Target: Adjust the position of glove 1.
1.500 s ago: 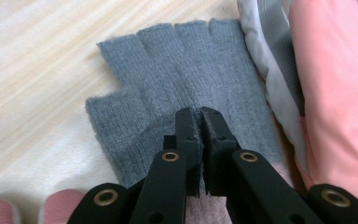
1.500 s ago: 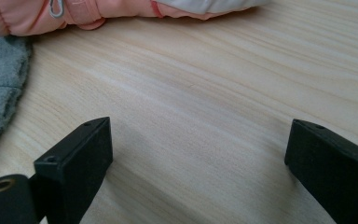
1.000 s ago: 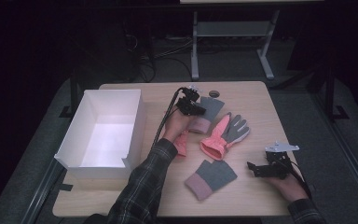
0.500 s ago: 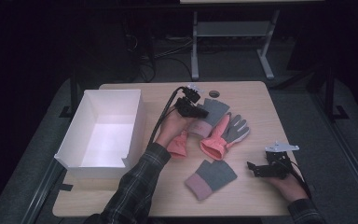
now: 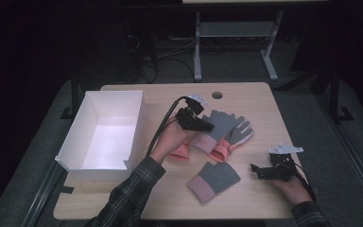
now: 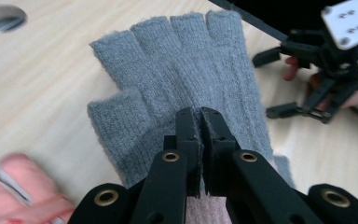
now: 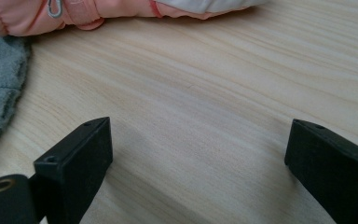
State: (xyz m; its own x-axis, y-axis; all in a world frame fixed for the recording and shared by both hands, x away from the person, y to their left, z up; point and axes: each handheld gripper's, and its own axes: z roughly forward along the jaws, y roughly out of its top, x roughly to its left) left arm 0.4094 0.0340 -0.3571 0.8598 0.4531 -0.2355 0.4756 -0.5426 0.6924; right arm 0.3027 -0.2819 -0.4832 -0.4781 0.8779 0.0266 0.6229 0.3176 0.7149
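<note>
The pale wooden surface (image 5: 246,198) carries everything here, with the open white rectangular box (image 5: 105,135) sitting at its left edge. Between box and right hand lie the gloves: a pink-cuffed padded pair (image 5: 220,147) in the middle, a grey knitted fingerless glove with a pink cuff (image 5: 213,180) nearer the person, and its grey knitted twin (image 6: 191,70) under the left tool (image 5: 207,126). That left tool is pressed together, pinching this twin glove by the knit near its cuff, fingers of the glove dangling away from the camera in the left gripper view. Judging the step as a carry to the box: lift high enough that the limp fingers clear the pink pair and the box wall, and let go only over the white floor. Left forearm in a plaid sleeve (image 5: 132,194) reaches diagonally up-surface, wrist level. The right tool (image 5: 261,170) rests low at the right edge, spread wide over bare wood.
</note>
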